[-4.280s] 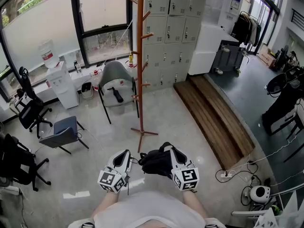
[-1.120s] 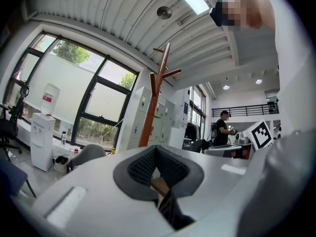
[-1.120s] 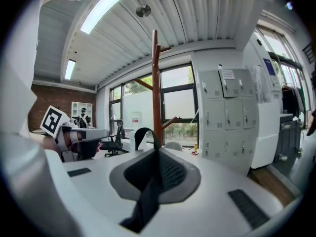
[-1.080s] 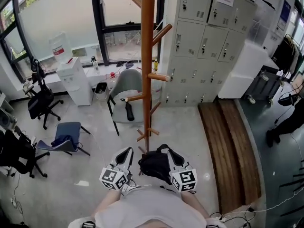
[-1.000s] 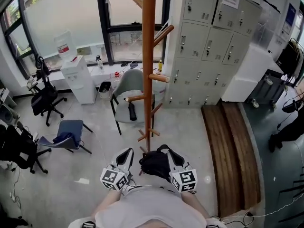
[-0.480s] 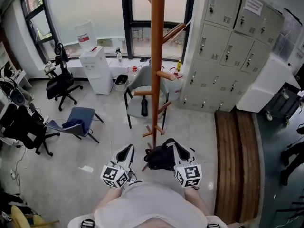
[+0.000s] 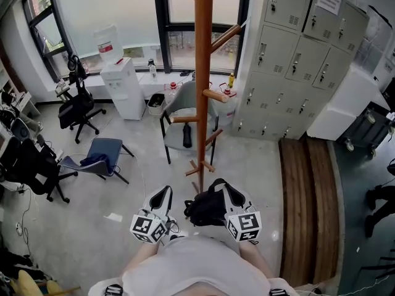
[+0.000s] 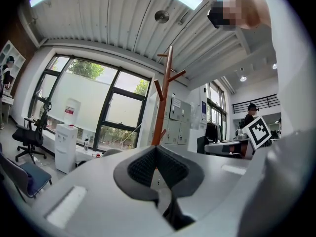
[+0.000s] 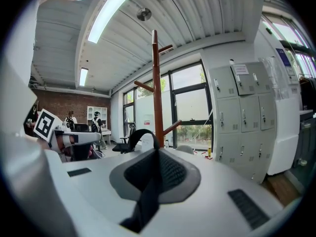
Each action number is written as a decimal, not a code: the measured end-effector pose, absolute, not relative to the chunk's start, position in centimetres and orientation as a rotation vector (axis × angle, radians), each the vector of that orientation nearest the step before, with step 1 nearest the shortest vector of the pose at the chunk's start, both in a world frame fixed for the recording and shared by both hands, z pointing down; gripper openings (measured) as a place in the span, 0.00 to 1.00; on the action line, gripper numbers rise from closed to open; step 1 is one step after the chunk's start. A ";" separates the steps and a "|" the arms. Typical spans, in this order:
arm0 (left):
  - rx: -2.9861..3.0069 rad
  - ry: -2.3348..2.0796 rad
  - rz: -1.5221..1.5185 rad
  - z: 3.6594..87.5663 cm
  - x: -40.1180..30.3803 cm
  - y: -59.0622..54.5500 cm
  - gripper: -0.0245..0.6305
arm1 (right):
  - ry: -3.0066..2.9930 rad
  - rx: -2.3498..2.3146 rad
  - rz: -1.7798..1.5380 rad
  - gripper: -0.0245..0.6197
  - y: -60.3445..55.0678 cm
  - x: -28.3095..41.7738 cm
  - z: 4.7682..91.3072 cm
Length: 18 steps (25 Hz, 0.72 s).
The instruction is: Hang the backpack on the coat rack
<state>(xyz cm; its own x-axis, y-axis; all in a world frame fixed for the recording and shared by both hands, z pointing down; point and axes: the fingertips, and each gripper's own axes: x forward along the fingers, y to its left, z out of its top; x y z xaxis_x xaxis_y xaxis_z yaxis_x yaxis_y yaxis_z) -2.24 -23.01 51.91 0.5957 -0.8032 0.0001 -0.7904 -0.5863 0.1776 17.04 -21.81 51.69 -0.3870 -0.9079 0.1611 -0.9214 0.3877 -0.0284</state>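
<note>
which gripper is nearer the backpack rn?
Right. The right gripper is shut on the black backpack's strap, with the bag directly against its inner side. The left gripper is shut, off to the bag's left, with a gap between them.

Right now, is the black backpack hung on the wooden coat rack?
Not hung: the right gripper holds the backpack by its strap, short of the rack.

Office: lockers (image 7: 296, 54), swivel chairs (image 7: 74, 111), water dispenser (image 7: 122, 90).

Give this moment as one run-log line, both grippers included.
right gripper: shut on black strap | black fabric backpack: between grippers | left gripper: jaws together | tall brown wooden coat rack: ahead, bare
</note>
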 end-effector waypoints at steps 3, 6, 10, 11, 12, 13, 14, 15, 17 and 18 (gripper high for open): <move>2.653 -1.326 -0.115 52.3 -2.4 -23.0 0.05 | -2.508 1.674 0.178 0.07 -21.7 16.9 51.8; 2.661 -1.310 -0.116 52.3 -2.2 -22.9 0.05 | -2.501 1.672 0.184 0.07 -21.7 16.8 52.0; 2.663 -1.300 -0.113 52.3 -1.8 -23.0 0.05 | -2.501 1.656 0.189 0.07 -22.1 16.9 51.9; 2.657 -1.298 -0.114 52.4 -1.8 -23.0 0.05 | -2.498 1.654 0.185 0.07 -22.2 17.0 51.8; 2.650 -1.299 -0.115 52.5 -1.8 -23.0 0.05 | -2.494 1.653 0.179 0.07 -22.4 17.1 51.7; 2.641 -1.301 -0.115 52.6 -1.9 -22.9 0.05 | -2.490 1.651 0.175 0.07 -22.5 17.2 51.7; 2.632 -1.304 -0.113 52.7 -2.0 -22.9 0.05 | -2.487 1.648 0.174 0.07 -22.7 17.2 51.6; 2.624 -1.308 -0.109 52.9 -2.2 -22.8 0.05 | -2.483 1.645 0.174 0.07 -22.9 17.3 51.7; 2.614 -1.315 -0.097 53.2 -2.5 -22.7 0.05 | -2.476 1.638 0.178 0.07 -23.2 17.3 52.2; 2.610 -1.319 -0.092 53.4 -2.6 -22.6 0.05 | -2.471 1.634 0.179 0.07 -23.5 17.4 52.6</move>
